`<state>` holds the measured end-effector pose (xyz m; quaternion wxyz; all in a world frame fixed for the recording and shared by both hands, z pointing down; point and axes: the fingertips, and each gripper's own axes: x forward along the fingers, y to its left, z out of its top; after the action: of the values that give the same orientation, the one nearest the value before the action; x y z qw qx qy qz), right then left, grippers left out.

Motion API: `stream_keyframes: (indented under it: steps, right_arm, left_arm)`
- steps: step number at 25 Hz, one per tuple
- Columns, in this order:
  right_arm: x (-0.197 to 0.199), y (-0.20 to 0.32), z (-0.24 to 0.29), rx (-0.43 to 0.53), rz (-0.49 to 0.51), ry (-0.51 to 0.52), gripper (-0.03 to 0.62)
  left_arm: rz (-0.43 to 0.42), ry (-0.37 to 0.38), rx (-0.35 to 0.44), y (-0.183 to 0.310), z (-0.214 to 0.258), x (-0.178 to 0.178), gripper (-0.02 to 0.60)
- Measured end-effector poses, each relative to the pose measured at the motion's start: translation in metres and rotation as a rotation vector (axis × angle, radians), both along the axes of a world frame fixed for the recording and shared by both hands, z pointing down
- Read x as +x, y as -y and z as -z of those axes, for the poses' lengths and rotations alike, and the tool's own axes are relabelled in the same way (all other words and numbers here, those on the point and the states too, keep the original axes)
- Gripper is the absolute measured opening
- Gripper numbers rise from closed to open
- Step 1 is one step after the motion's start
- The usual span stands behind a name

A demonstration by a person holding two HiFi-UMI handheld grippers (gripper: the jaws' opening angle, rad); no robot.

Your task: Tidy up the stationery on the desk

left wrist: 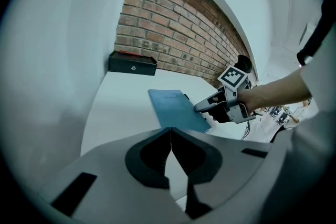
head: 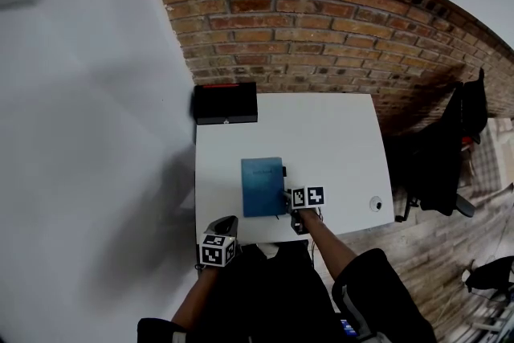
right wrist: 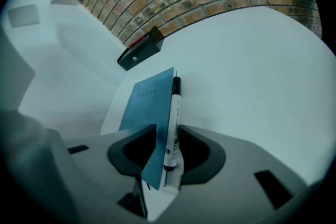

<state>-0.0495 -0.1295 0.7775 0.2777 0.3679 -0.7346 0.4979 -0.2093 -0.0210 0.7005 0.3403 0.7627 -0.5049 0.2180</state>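
A blue notebook (head: 263, 186) (left wrist: 176, 108) (right wrist: 149, 99) lies flat on the white desk (head: 329, 132). A black-and-white pen (right wrist: 173, 123) rests along its right edge. My right gripper (head: 289, 205) (left wrist: 203, 107) (right wrist: 167, 165) is at the notebook's near right corner. Its jaws stand apart, with the pen and that corner between them; the notebook hides the left pad. My left gripper (head: 226, 221) (left wrist: 170, 134) hovers at the desk's near left edge, its jaws shut with nothing in them.
A black box (head: 226, 103) (left wrist: 132, 64) (right wrist: 139, 55) sits at the desk's far left corner against the brick wall (head: 321, 20). A small round object (head: 375, 204) lies near the desk's right front corner. A chair draped in black (head: 450, 149) stands to the right.
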Motion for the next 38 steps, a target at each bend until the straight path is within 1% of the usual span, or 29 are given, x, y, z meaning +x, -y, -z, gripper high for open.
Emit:
stream_keyframes:
  steps: [10,14,18,23,26,29,33,38]
  right_arm:
    - [0.006,0.009,0.008,0.068,-0.036,-0.026,0.150]
    - [0.012,0.009,0.014,0.084,-0.071,-0.023,0.150]
    - [0.015,0.000,0.027,0.119,-0.095,-0.002,0.150]
    - [0.019,-0.010,0.047,0.200,-0.113,-0.029,0.144]
    - [0.024,-0.015,0.054,0.257,-0.135,-0.059,0.075]
    - [0.030,-0.025,0.058,0.285,-0.153,-0.087,0.034]
    - [0.035,-0.038,0.072,0.357,-0.138,-0.097,0.023]
    - [0.048,-0.053,0.106,0.527,-0.094,-0.138,0.021]
  left_arm:
    - [-0.015,-0.004,0.002,0.002,0.001,0.000,0.015]
    - [-0.023,-0.004,0.010,0.003,0.003,-0.002,0.015]
    - [-0.070,-0.004,0.023,0.003,0.009,0.003,0.015]
    - [-0.134,-0.014,0.085,0.012,0.024,0.017,0.015]
    - [-0.153,-0.010,0.115,0.017,0.029,0.023,0.015]
    - [-0.146,-0.008,0.135,0.014,0.034,0.027,0.015]
    - [-0.115,0.000,0.155,0.008,0.044,0.031,0.015]
    - [-0.087,0.022,0.196,-0.001,0.060,0.046,0.015]
